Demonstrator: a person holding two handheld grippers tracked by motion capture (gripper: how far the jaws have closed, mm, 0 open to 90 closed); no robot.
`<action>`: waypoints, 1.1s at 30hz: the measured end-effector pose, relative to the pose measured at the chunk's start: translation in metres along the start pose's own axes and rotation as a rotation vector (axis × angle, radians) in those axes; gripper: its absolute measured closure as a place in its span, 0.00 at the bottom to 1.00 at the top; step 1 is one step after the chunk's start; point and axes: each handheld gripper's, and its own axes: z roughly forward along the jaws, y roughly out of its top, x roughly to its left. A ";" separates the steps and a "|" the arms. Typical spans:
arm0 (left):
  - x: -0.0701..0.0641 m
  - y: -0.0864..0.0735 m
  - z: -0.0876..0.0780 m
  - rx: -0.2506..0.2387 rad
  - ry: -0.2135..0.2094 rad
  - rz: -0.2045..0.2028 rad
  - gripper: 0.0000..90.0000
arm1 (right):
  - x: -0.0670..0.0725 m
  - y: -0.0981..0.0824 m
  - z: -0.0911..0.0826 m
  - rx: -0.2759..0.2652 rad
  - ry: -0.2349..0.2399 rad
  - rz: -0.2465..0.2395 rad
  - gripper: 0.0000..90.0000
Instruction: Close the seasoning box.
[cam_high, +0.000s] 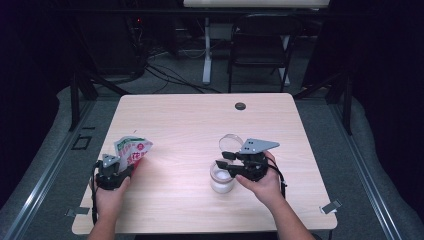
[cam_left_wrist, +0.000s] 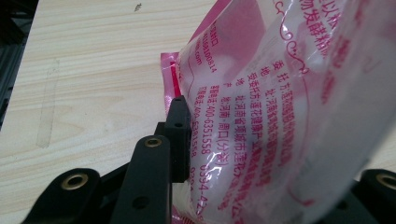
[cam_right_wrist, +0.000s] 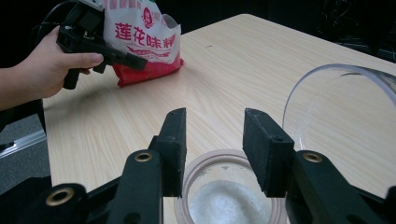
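High view: a person works two handheld tools at a pale wooden counter (cam_high: 200, 120), the left claw (cam_high: 131, 167) near the counter's left edge and the right claw (cam_high: 223, 166) right of centre toward the near edge. The left claw has a red-and-white printed pouch (cam_high: 132, 150) between its jaws, standing on the counter; the left gripper view shows one black pad against the crinkled film, the other jaw hidden behind the pouch (cam_left_wrist: 289, 116), so whether the grip still bites cannot be told. The right claw (cam_right_wrist: 212, 149) stands apart over a small clear jar (cam_right_wrist: 229, 191) holding white powder, the pads clear of its rim and clamping nothing. A round clear lid (cam_high: 231, 143) lies just beyond the jar (cam_high: 222, 179), well apart from the pouch.

The step in hand looks like setting the pouch down after filling. Done well, it wants the pouch settled upright on its base before the jaws part fully, so the open top cannot tip and spill toward the left edge. The right claw would do best to hold off until then, then take the lid by its rim and keep it level over the jar's mouth.
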 end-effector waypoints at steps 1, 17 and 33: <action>0.000 0.000 0.000 -0.001 0.000 -0.001 0.76 | 0.000 0.000 0.000 0.002 -0.002 0.000 0.67; -0.012 0.000 -0.009 -0.066 0.019 0.032 0.44 | 0.001 0.000 0.003 0.004 0.001 0.000 0.66; -0.022 0.003 -0.025 -0.132 -0.029 0.044 0.45 | 0.001 0.000 0.003 0.009 -0.002 -0.002 0.65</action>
